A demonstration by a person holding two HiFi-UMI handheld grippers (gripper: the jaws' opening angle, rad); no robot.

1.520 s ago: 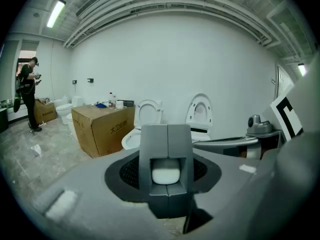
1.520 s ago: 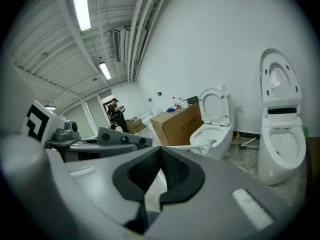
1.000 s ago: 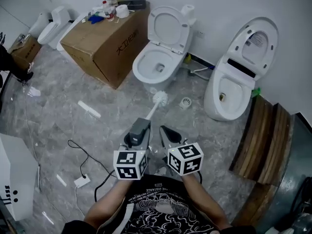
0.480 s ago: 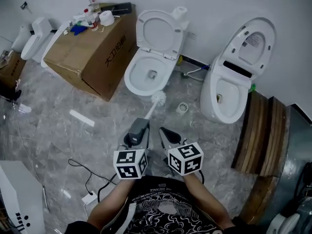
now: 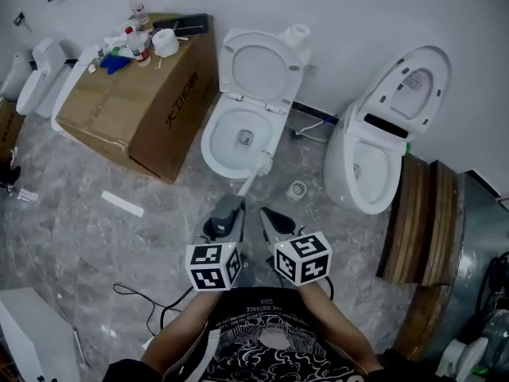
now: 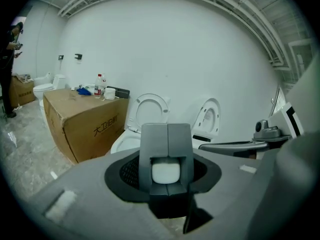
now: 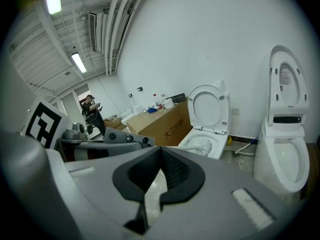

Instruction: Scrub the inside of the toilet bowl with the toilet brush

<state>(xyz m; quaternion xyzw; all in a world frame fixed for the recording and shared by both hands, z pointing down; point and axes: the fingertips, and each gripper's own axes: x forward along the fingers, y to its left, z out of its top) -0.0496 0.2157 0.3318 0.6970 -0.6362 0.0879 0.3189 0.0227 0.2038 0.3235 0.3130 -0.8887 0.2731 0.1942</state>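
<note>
Toilet brush [image 5: 253, 177]: slim white handle, white bristle head. The long axis runs from frame centre up and slightly right, head leading, at the near rim of the open toilet bowl [image 5: 211, 138] in the upper middle. Left gripper [image 5: 228, 210] is clamped on the handle end. Right gripper [image 5: 270, 218], just right of it, has its jaws together with nothing between them.

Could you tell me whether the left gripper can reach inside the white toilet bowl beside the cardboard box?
Probably yes: the left gripper holds the white toilet brush, its head at the front rim of the white toilet bowl, lid up.
</note>
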